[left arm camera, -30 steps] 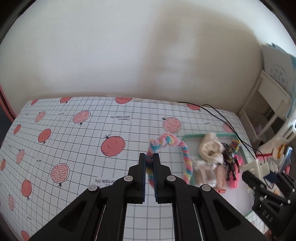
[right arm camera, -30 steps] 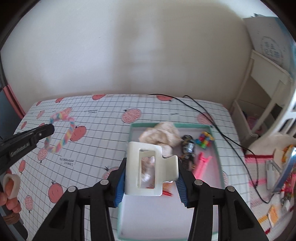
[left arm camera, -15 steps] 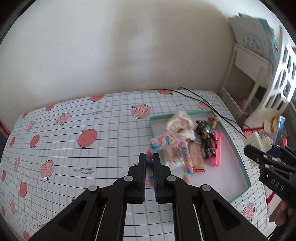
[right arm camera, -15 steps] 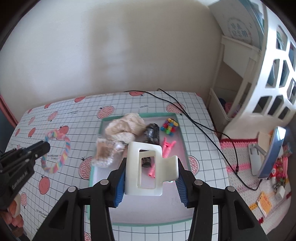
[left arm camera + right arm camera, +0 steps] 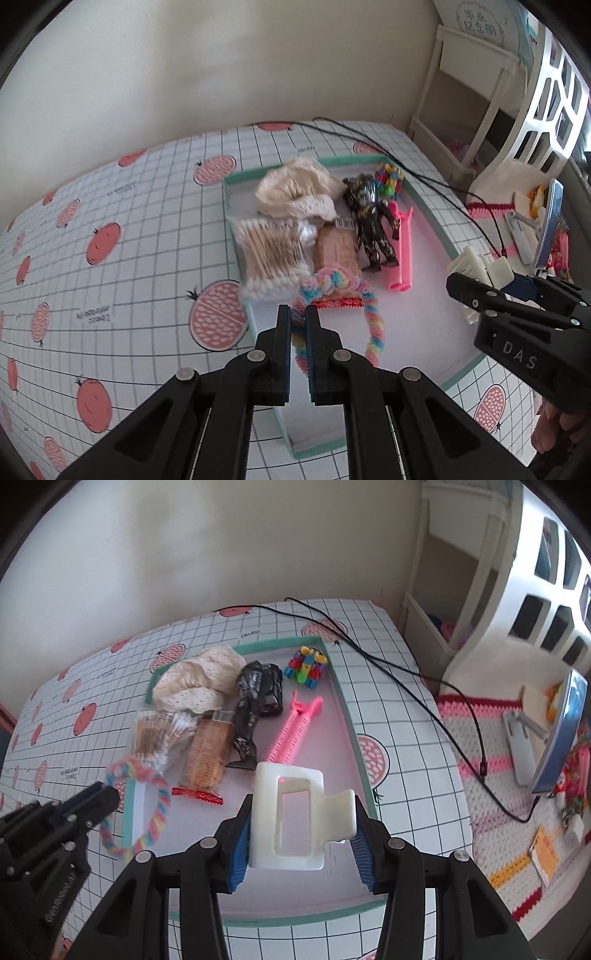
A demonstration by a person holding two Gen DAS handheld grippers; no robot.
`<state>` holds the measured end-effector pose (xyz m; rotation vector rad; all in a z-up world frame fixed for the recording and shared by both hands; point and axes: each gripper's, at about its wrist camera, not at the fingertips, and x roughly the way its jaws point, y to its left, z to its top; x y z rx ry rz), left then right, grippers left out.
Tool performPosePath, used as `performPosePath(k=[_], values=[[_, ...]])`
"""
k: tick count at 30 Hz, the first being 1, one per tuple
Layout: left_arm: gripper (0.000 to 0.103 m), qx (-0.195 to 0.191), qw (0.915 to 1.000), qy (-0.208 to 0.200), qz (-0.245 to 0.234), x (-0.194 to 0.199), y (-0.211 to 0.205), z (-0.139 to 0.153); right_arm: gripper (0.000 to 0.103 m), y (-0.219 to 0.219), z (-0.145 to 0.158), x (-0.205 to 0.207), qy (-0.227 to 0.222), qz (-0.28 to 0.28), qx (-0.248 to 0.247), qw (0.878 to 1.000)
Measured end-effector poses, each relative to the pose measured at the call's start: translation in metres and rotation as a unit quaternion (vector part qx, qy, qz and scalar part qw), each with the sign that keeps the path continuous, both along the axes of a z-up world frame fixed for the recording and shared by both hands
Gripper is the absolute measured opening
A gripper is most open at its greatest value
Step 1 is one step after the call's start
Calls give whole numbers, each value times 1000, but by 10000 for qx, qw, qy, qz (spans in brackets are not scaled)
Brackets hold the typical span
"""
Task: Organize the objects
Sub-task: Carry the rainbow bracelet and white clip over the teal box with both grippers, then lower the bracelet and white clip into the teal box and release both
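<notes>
Fuzzy rainbow braided loop (image 5: 371,325) – glossy cream claw clip (image 5: 295,814)

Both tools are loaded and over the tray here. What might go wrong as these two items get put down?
1. The rainbow hair tie hangs near the tray's left rim, so it may land straddling the rim.
2. The left tool pinches only one edge of the loop, which may snag on release.
3. The white claw clip in the right tool could drop onto the pink clip.

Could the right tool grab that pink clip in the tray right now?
Probably not: the right tool is already shut on a white hair claw, so nothing else fits, though the pink clip lies uncovered just ahead.
</notes>
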<state>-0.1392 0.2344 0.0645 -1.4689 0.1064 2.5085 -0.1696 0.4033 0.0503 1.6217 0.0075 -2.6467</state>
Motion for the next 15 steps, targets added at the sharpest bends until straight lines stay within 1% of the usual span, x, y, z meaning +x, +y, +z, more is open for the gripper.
performPosePath(k=[3,6,8,12,15], values=[[7,2,9999,-108,-26,-1,4,-10,50,1,-11,-2,-156,-46,37,9999],[7,-337,9992,0,-192,1,13,-20,50,3,-22,-5,-292,-43,75,9995],[7,-456,9987,-25,-237,2,16,-26,50,4,-27,-6,-356,-55,87,9993],[7,-380,9989,-168,-214,-1,18,-36,50,8,-36,-7,-451,-110,68,9989],[7,-430,9986,-180,-232,-2,20,-39,50,11,-40,-8,-499,-121,61,9987]])
